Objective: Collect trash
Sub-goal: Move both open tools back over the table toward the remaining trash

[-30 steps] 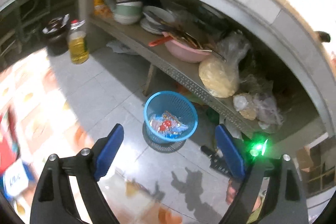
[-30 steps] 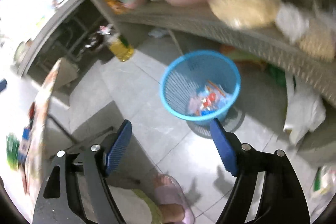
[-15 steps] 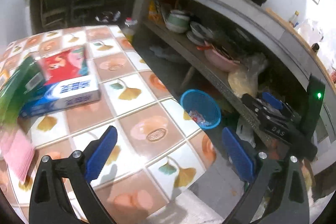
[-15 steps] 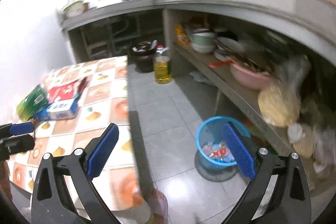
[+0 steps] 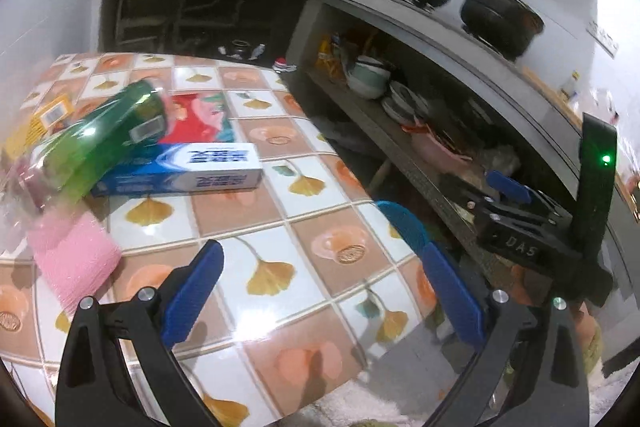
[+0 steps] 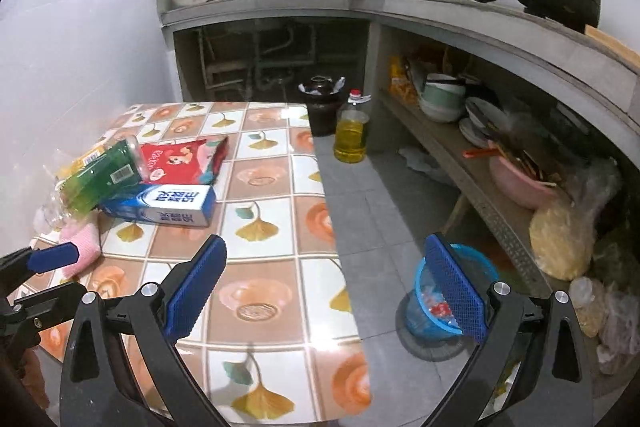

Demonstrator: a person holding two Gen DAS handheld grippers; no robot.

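A green plastic bottle leans on a blue-and-white box at the table's left, beside a red packet and a pink cloth. A blue trash basket with wrappers in it stands on the floor right of the table; its rim shows in the left wrist view. My left gripper is open and empty over the table's near part. My right gripper is open and empty over the table's right edge.
The tiled table has its right edge toward the grey floor. A long shelf under the counter holds bowls, a pink basin and bags. An oil bottle and a dark jar stand on the floor.
Both grippers have risen from above the basket and swung left toward the table. The table's trash pile has come into view; the basket now sits low and right. Both stay open.
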